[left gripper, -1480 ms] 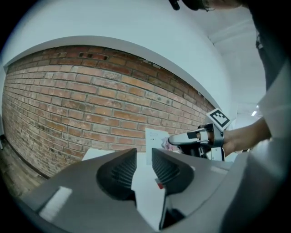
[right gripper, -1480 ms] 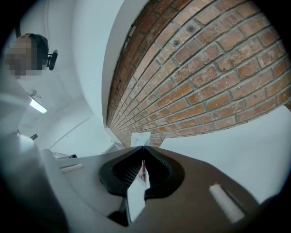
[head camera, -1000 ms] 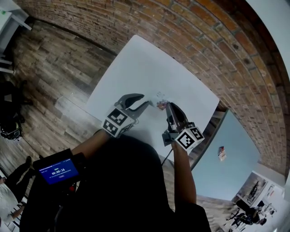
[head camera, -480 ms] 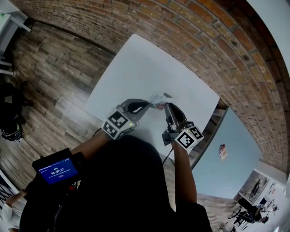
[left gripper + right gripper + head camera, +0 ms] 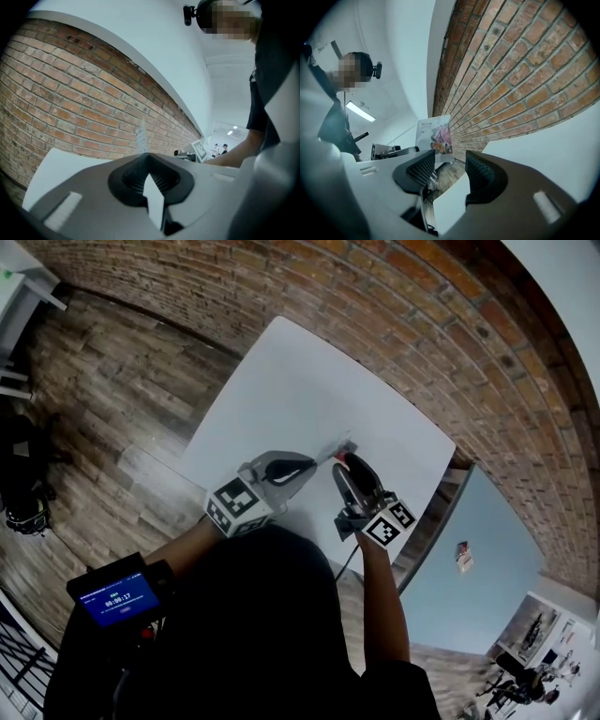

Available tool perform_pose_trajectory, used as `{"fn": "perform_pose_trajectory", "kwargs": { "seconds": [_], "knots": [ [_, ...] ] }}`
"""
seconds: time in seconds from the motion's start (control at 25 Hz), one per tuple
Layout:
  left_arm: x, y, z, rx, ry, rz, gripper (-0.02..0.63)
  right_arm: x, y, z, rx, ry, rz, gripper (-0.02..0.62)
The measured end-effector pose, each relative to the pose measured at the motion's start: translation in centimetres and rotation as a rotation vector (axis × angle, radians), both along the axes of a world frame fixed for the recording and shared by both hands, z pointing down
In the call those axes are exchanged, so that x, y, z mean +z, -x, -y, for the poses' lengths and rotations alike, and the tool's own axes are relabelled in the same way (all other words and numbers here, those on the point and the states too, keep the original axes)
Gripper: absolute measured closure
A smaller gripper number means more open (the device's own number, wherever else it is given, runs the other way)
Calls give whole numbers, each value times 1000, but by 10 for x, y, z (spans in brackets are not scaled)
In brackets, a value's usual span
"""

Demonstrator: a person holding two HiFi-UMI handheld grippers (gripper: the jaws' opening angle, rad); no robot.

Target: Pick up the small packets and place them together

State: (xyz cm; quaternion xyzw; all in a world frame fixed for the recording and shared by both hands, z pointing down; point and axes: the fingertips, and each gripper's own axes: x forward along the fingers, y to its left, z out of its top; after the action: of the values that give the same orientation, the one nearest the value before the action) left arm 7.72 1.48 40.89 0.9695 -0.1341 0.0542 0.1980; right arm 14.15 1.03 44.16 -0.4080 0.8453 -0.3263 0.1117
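- The left gripper (image 5: pixel 149 157) had its jaws pressed fully together on the thin edge of a small packet (image 5: pixel 140 137). The packet stood up out of the jaw tips, seen edge-on against the brick wall.
- That grip took only a narrow strip of the packet, so it looked best to keep the left jaws firmly closed and the gripper still until the other side let go.
- In the head view the packet hung between the two grippers' tips, over the far part of the white worktop (image 5: pixel 309 381) and seemingly lifted clear of it.
- The step in hand read as passing the packet from one gripper to the other. Any sideways pull at this point could tear the packet or slip it out.
- The right gripper (image 5: pixel 450 171) had its jaws opening. In the right gripper view the packet's printed face showed just beyond the tips, close to one pad, and neither pad pressed on it.
- The right gripper would do well to open fully and back straight away along its own line, so that a pad did not drag the packet.
- No other packets showed on the worktop in these views, so where this one belonged could not be judged.
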Motion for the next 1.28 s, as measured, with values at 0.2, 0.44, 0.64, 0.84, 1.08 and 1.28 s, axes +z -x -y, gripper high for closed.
{"fn": "perform_pose_trajectory", "kwargs": {
  "seconds": [0.2, 0.44, 0.64, 0.84, 1.08, 1.28],
  "knots": [
    [-8, 2, -14, 75, 2, -21, 604, 9, 10, 3, -61, -1, 12, 379],
    [-10, 6, -22, 131, -10, -20, 604, -3, 17, -5, -173, -51, 133, 371],
    [-7, 5, -21, 147, -2, -12, 604, -4, 19, -14, -260, -74, 109, 511],
    [15, 19, 0, -7, 11, 71, 601, 3, 23, -21, -247, -54, 66, 567],
    [40, 27, 10, -111, -20, 176, 578, 37, 20, -21, -168, 45, 33, 580],
    [38, 51, 26, -231, -61, 196, 602, 81, 11, -9, -69, 206, -3, 588]
  ]
}}
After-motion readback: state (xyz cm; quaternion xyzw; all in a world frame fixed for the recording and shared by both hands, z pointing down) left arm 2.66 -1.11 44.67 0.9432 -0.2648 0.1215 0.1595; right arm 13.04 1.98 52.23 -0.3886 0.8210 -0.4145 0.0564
